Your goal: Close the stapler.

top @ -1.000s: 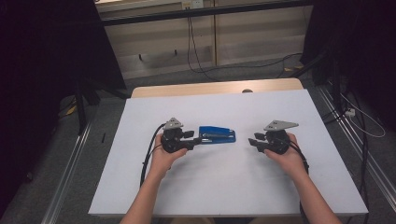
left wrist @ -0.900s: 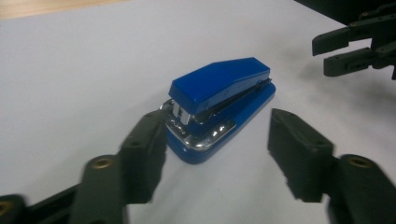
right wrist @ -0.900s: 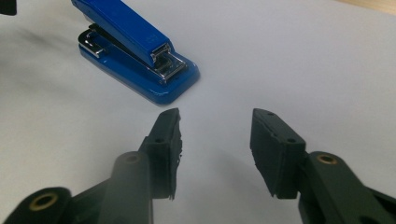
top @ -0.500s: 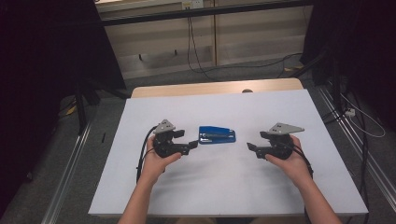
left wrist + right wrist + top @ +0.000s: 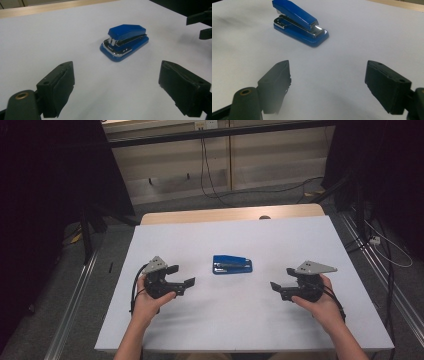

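High view: stapler (image 5: 232, 264) lies centre frame on worktop (image 5: 300, 320). My left gripper (image 5: 186, 279) and right gripper (image 5: 276, 286) flank it, jaws just opened, empty. Risk: a careless re-approach nudges it askew.

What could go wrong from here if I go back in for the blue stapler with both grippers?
The stapler lies loose on the smooth white table, so a jaw touching one end first could likely push it away rather than trap it. The left gripper and right gripper, both open with nothing between the jaws, face each other across it; closing in together, they might knock tips. Its sloped top may slip from the pads.
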